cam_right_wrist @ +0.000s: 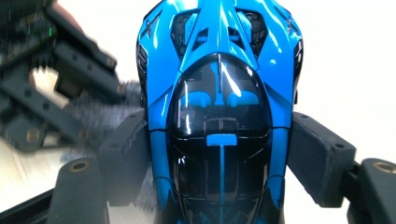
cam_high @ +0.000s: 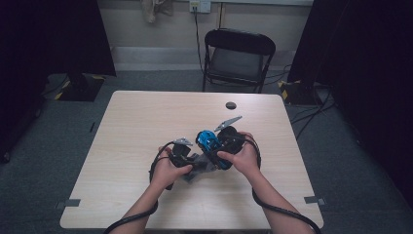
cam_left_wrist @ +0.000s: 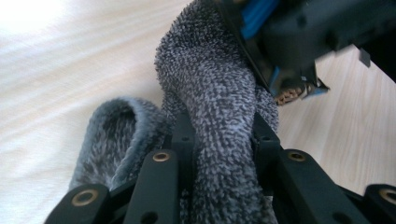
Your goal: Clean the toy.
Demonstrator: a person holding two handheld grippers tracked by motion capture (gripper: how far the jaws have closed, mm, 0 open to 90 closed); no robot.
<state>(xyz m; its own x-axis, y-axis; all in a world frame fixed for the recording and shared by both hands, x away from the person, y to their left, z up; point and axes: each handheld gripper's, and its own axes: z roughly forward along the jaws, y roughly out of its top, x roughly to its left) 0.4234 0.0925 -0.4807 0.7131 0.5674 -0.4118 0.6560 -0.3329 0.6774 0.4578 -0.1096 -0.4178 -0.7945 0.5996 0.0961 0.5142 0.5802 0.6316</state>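
From the high view, a person's two forearms come in from the near edge of a pale wooden table [cam_high: 146, 117]. The left gripper [cam_high: 187, 163] and the right gripper [cam_high: 214, 146] meet near the middle of the table, a little toward the near side. The right gripper carries a blue toy car [cam_high: 208, 140], and a grey sock [cam_high: 199, 168] lies bunched on the table between the two hands, just under the car. A small dark round hole [cam_high: 231, 105] sits in the table toward the far edge, and a black folding chair [cam_high: 238, 58] stands on the floor beyond the table.

In the left gripper view, the left gripper [cam_left_wrist: 219, 135] is clenched on the grey sock [cam_left_wrist: 210, 88]: the fuzzy fabric is pinched between the two black jaws and rises away from them. A looped fold of the sock lies on the table to the left. The blue toy car [cam_left_wrist: 257, 14] and the other gripper's black frame press against the sock at the far right.

In the right gripper view, the right gripper [cam_right_wrist: 217, 154] grasps the blue toy car [cam_right_wrist: 219, 93] by its sides, the padded jaws against both flanks, the dark glossy cockpit facing the camera. To the left, blurred, are the left gripper's black frame and a bit of grey sock [cam_right_wrist: 93, 116].
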